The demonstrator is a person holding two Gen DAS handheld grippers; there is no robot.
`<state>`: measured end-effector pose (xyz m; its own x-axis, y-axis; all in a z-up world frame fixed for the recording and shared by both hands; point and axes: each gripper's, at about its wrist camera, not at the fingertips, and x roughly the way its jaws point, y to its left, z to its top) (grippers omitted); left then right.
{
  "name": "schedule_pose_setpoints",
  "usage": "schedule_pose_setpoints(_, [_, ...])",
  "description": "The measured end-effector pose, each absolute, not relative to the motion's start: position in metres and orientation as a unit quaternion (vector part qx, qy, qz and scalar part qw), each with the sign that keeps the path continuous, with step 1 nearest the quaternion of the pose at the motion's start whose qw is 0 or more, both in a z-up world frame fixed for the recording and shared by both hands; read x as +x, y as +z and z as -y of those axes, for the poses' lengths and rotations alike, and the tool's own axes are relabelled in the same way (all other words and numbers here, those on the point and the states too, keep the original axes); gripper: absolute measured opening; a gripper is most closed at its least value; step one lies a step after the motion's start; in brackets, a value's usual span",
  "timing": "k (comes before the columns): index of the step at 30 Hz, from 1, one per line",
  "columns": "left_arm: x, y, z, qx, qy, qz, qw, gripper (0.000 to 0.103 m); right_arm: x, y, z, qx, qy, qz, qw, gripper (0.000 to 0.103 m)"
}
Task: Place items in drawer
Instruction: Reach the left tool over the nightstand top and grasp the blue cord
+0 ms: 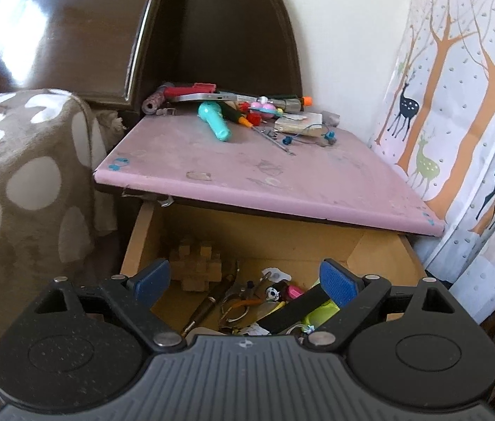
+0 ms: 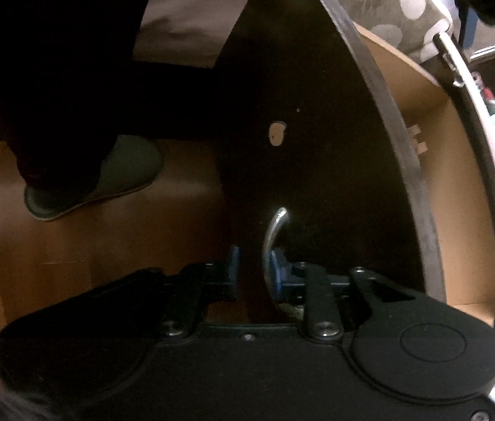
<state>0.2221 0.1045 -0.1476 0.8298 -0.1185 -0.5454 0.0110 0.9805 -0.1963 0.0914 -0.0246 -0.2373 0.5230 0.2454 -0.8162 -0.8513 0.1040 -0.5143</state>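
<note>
1. Right gripper (image 2: 254, 261): fingers apart, not clamped. Handle (image 2: 272, 231) in the gap, against the 3 o'clock pad. Fits a drawer just drawn out, or one about to be pushed in; cannot tell which.
2. Either way, best to keep that pad square to the handle and the pull or push straight along the runners, so the front (image 2: 317, 140) does not skew.
3. Left gripper (image 1: 245, 280): fingers spread wide, holding nothing, hovering over the open drawer (image 1: 140, 238).
4. Inside: puzzle (image 1: 195, 263) at 11 o'clock of the gripper, pliers (image 1: 237, 301) and pens heaped from 6 to 3. Bare wood at 12, the safest spot for any drop.
5. Farther, on the top (image 1: 247, 172): toy (image 1: 214, 121), screwdriver (image 1: 247, 119) and earphones (image 1: 317, 137) bunched at 12 o'clock, outside the drawer.
6. For any pick there: grip across the toy's middle; mind the earphone cord, likely to snag neighbours.
</note>
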Motion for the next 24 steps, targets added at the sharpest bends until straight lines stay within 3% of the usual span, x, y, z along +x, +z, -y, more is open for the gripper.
schedule_pose_setpoints(7, [0.23, -0.135, -0.096, -0.088, -0.014, -0.287, 0.954, 0.093, 0.084, -0.244, 0.027, -0.531, 0.397, -0.266, 0.699, 0.04])
schedule_pose_setpoints(15, [0.282, -0.114, -0.076, -0.048, -0.004, -0.293, 0.955, 0.093, 0.082, -0.251, 0.02, -0.506, 0.403, -0.289, 0.706, 0.071])
schedule_pose_setpoints(19, [0.319, -0.103, -0.065, -0.044, -0.006, -0.294, 0.955, 0.093, 0.081, -0.251, 0.02, -0.502, 0.401, -0.293, 0.708, 0.073])
schedule_pose_setpoints(24, [0.367, -0.097, -0.044, -0.01, -0.018, -0.299, 0.954, 0.081, 0.081, -0.247, 0.024, -0.501, 0.403, -0.295, 0.707, 0.073])
